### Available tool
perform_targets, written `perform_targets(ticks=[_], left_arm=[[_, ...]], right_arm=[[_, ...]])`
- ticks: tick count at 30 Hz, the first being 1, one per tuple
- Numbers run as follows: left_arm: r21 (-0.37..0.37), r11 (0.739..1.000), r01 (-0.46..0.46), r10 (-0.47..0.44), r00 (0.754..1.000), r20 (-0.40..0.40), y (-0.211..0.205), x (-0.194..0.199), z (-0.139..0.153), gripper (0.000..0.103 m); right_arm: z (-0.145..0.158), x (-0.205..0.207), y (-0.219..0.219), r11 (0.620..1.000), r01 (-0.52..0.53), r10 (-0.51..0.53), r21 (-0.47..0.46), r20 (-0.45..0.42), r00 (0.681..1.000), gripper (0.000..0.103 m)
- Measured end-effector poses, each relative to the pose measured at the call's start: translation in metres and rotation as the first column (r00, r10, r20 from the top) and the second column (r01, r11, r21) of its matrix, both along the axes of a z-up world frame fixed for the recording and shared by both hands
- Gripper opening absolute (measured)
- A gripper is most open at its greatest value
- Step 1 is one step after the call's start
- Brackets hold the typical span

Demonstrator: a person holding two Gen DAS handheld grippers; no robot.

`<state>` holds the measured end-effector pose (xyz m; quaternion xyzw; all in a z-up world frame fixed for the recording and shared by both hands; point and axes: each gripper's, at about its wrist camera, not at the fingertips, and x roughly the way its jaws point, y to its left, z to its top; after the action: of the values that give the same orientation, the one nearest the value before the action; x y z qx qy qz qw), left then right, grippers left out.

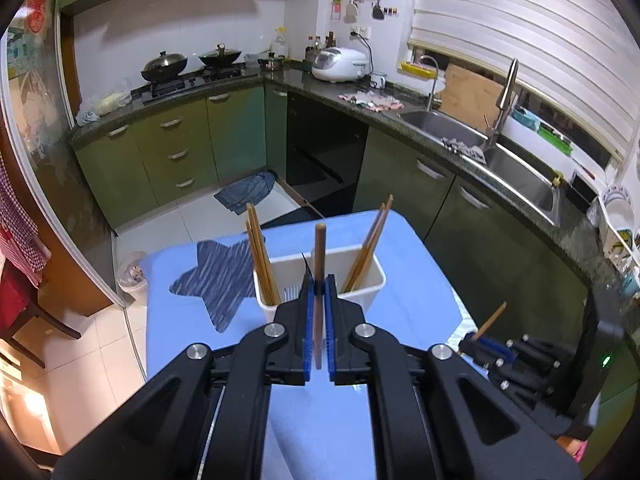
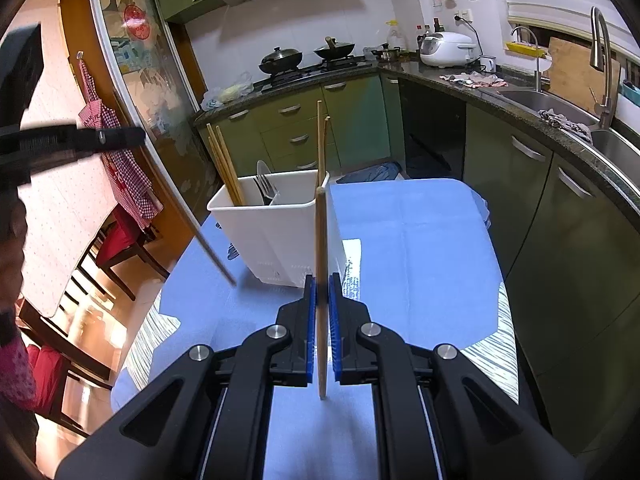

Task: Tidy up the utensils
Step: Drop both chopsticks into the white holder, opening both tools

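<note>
Left wrist: chopstick (image 1: 319,264) clamped upright between left hand-held gripper (image 1: 319,286) fingers.

A white rectangular utensil holder (image 1: 320,280) stands upright at frame centre, with wooden chopsticks (image 1: 262,258) leaning at its left end and more chopsticks (image 1: 370,246) at its right. One darker chopstick (image 1: 319,280) stands vertical at lower centre, and a pale chopstick (image 2: 321,280) stands upright in the right wrist view's centre.
</note>
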<state>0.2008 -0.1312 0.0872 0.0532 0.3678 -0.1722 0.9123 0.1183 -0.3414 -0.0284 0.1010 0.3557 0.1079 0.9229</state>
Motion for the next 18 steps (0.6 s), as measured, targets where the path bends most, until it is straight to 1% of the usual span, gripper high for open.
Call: perform_targets(ticks=[9, 14, 18], left_arm=[[-0.031, 0.999, -0.031, 0.033, 0.998, 0.051, 0.005, 0.015, 0.044, 0.005], [-0.041, 0.998, -0.045, 0.048, 0.996, 0.079, 0.002, 0.026, 0.061, 0.005], [-0.033, 0.997, -0.066, 0.069, 0.993, 0.098, 0.0, 0.038, 0.064, 0.005]], right_arm=[[-0.003, 0.002, 0.002, 1.0, -0.004, 0.004, -0.003, -0.006, 1.0, 0.007], [-0.005, 0.003, 0.002, 1.0, -0.005, 0.005, -0.004, -0.01, 1.0, 0.007], [-0.006, 0.003, 0.002, 1.0, -0.005, 0.005, -0.005, -0.014, 1.0, 0.007]])
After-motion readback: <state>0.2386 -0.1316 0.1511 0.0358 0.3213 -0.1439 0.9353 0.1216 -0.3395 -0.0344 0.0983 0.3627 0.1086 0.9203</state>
